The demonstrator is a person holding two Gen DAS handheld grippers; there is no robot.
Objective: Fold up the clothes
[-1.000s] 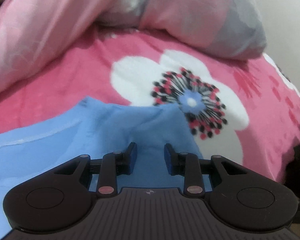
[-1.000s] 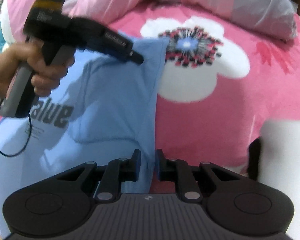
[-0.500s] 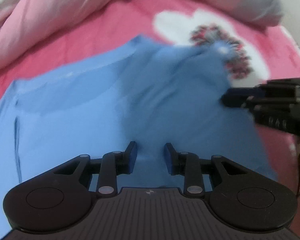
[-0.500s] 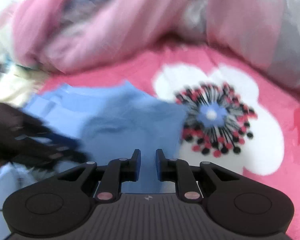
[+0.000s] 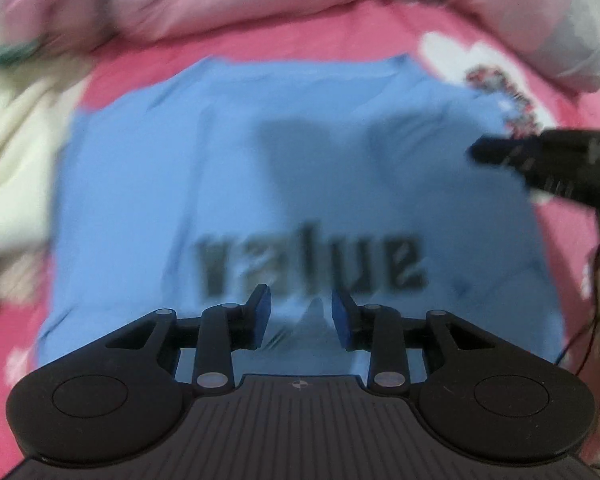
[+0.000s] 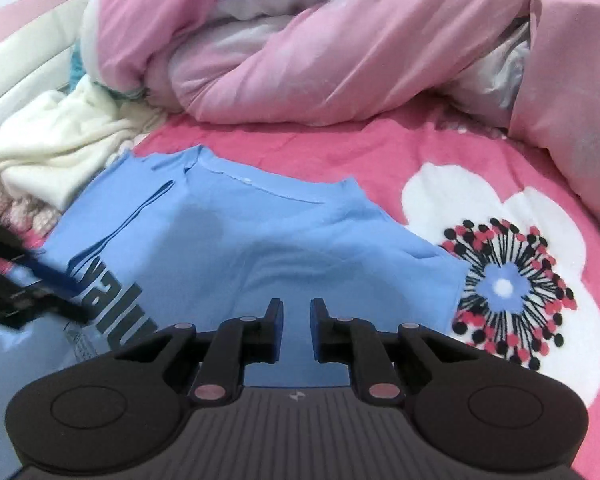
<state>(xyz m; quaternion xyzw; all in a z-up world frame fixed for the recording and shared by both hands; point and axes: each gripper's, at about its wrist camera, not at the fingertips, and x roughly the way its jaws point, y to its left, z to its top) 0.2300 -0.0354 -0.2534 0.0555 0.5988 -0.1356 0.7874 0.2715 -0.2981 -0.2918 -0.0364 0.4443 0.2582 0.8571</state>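
A light blue T-shirt (image 5: 284, 168) printed "value" lies spread on the pink flowered bed cover (image 5: 340, 40); it also shows in the right wrist view (image 6: 284, 248), its right side folded inward. My left gripper (image 5: 300, 316) is open and empty above the shirt's print. My right gripper (image 6: 296, 330) is open and empty over the shirt's right part. The right gripper appears at the right of the left wrist view (image 5: 476, 152), and the left gripper at the left edge of the right wrist view (image 6: 76, 304).
A rumpled pink and grey quilt (image 6: 320, 52) lies heaped along the far side of the bed. A cream garment (image 6: 56, 140) lies bunched to the far left of the shirt. A white flower print (image 6: 504, 260) marks the cover right of the shirt.
Both grippers have pulled back and lifted from the shirt's right edge. The left view now takes in the whole shirt with its print. The shirt's right side lies folded inward.
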